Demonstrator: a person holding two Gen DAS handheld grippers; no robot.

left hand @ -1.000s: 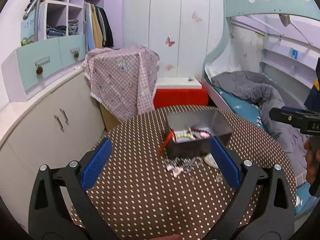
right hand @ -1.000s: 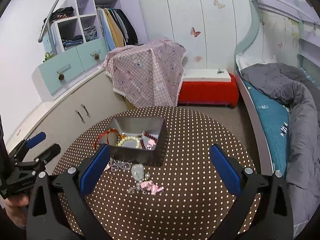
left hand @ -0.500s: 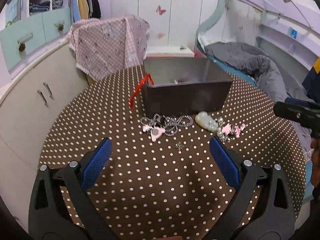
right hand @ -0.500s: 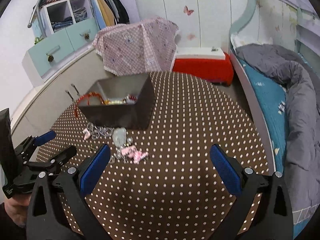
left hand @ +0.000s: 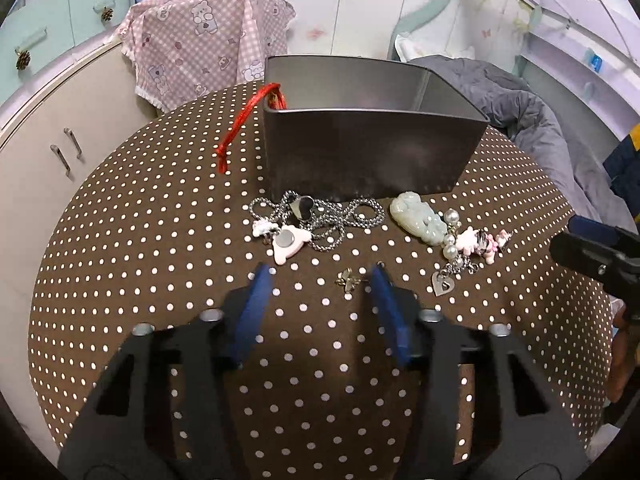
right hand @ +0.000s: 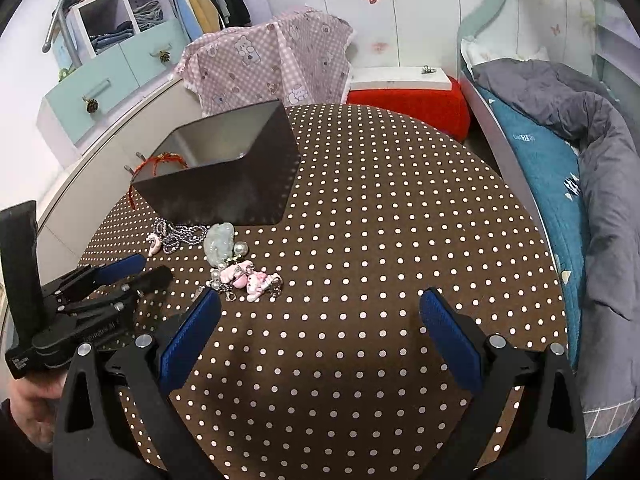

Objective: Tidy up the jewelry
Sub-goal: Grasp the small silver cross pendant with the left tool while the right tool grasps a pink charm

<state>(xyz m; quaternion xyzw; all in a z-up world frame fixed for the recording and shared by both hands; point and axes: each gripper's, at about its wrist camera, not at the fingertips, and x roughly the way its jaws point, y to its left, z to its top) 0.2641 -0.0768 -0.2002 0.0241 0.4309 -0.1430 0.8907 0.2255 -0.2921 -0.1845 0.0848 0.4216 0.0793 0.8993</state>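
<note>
Dropped in low and close over the polka-dot table point(left hand: 160, 280) with the left gripper point(left hand: 320, 276). Narrowed the jaws a good deal compared with half a second back, but not shut: still a clear gap, nothing pinched. Lined up on the small gold charm point(left hand: 349, 280), lying loose on the cloth just inside the right-hand blue finger point(left hand: 386, 300). Looks like the pick has been chosen and the squeeze is next, judging by that.

Holding back on the other side with the right gripper point(right hand: 320, 300), spread wide, empty, hovering above bare cloth, well apart from the pile.

Moving out: past the gold charm to a silver heart tag point(left hand: 442, 286), then a pink bear charm point(left hand: 289, 242) tangled with a silver chain point(left hand: 332, 220). Beside those, a pale jade pendant point(left hand: 418, 218) touching a cluster of pearls and pink charms point(left hand: 472, 242). All still out on the table, none tidied.

Just behind, the grey metal box point(left hand: 372, 160), with a red cord point(left hand: 244, 120) draped over its left corner and trailing down to the cloth. Cannot see into the box from this low.

Farther off, a pink checked cloth point(left hand: 208, 40) over some furniture, and a grey duvet point(right hand: 560, 92) on the bed.
</note>
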